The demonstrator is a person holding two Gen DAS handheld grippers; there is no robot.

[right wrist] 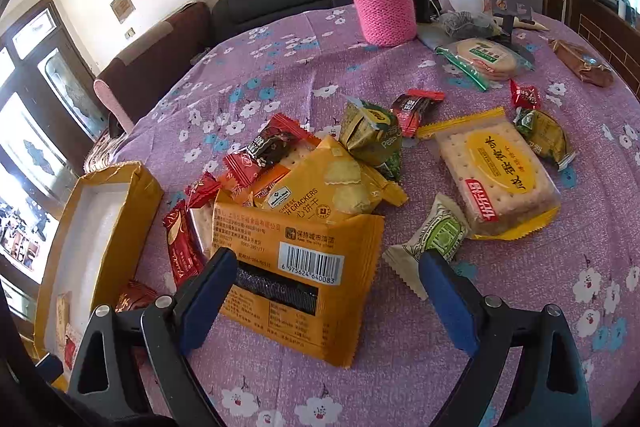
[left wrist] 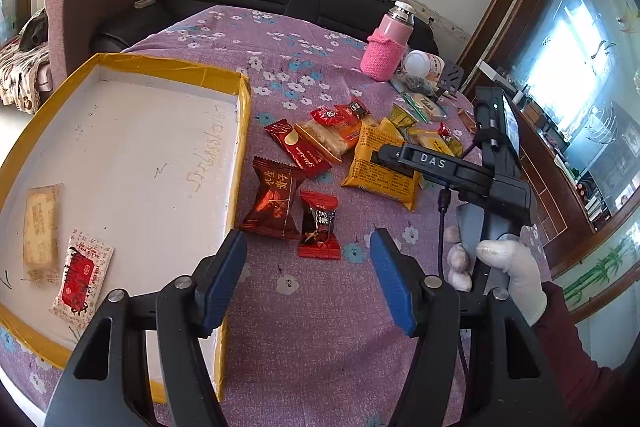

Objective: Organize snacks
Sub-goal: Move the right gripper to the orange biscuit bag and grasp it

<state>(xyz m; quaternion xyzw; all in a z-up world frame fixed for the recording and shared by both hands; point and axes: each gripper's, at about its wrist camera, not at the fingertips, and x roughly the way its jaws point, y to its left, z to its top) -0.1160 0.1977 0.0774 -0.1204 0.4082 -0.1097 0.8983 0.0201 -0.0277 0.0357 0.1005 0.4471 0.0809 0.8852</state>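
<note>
The step in hand looked like picking the next snack: the right claw [right wrist: 324, 291] hung open over the orange cracker packet [right wrist: 304, 283] on the worktop [right wrist: 520, 307]. The left claw [left wrist: 308, 267] gaped empty near the red candy [left wrist: 320, 227], beside the yellow-rimmed box [left wrist: 240, 131]. Next, the right claw probably needed to lower and close across the packet.

The orange cracker packet [right wrist: 296, 267] covers most of the snacks piled behind it. The yellow-rimmed box [left wrist: 168, 61] runs behind the gripper's arms, and its faint handwriting stays unreadable.
</note>
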